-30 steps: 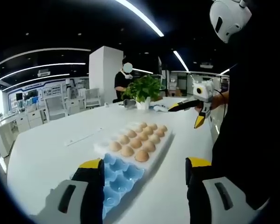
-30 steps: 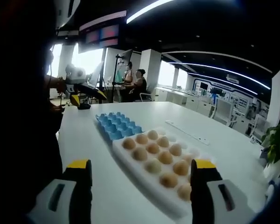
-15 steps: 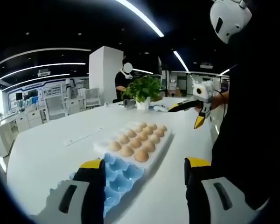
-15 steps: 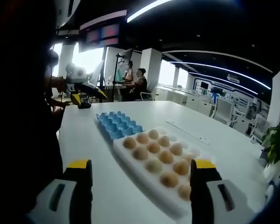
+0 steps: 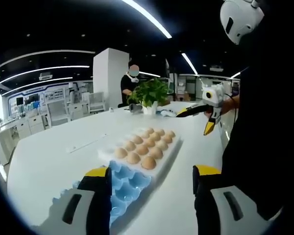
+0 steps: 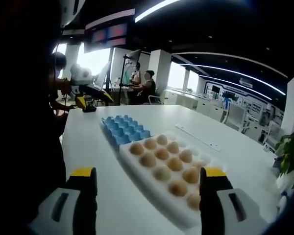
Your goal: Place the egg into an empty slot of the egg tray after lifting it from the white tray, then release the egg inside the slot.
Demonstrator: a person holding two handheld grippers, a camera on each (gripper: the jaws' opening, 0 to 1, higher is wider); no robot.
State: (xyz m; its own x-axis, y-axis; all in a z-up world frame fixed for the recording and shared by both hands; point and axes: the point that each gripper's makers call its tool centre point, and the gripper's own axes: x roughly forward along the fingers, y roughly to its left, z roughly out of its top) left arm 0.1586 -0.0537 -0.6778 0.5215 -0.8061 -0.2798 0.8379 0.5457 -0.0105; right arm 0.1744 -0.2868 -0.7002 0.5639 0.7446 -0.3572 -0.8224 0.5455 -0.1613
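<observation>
Little has changed since a second ago: both views have drifted only slightly, and the eggs lie as they did. In the left gripper view, the left hand-held gripper hangs low over the white counter with its yellow-tipped jaws spread wide and nothing between them; the blue egg tray lies just ahead of them, its visible slots empty, and touching its far end is the white tray with the brown eggs in rows. Beyond it stands a potted plant, and to the right the right hand-held gripper is held up over the counter's edge. In the right gripper view, its own jaws also stand wide apart and empty, with the white tray of eggs between and ahead of them and the blue egg tray farther off.
</observation>
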